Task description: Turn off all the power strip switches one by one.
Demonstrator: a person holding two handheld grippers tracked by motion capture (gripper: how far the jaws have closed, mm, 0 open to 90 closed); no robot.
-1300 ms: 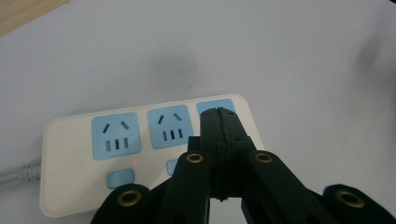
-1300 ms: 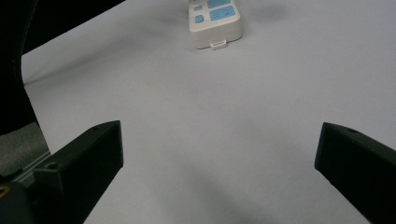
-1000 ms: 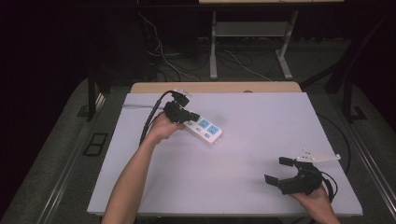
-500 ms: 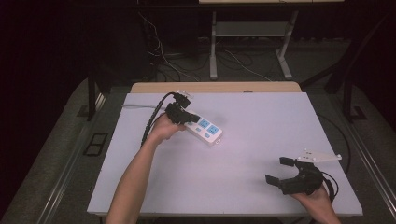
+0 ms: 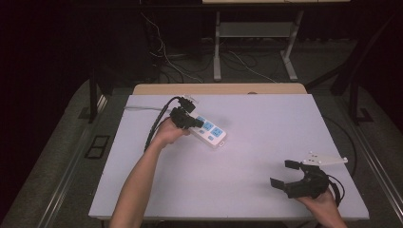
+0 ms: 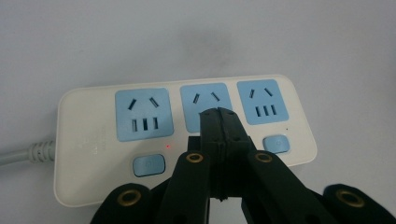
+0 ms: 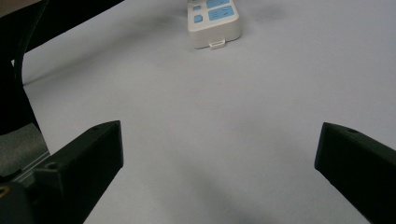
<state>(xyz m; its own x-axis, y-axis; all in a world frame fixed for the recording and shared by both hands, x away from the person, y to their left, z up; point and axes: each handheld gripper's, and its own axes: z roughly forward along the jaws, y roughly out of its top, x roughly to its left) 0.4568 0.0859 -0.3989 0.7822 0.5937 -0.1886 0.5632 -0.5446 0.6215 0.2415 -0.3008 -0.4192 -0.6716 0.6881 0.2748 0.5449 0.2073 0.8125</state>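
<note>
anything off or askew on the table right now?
Nothing damaged or spilled. The power strip lies flat but at a slant to the table edges. A small red light glows beside its switch. The left gripper, jaws shut, is over the middle socket; the right gripper sits open, well apart from the strip.

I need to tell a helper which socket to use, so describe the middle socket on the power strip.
On the pale grey table lies a white plastic power strip with three blue socket panels in a row. The middle blue socket lies directly under the shut tips of the left gripper, unlike its two uncovered neighbours.
</note>
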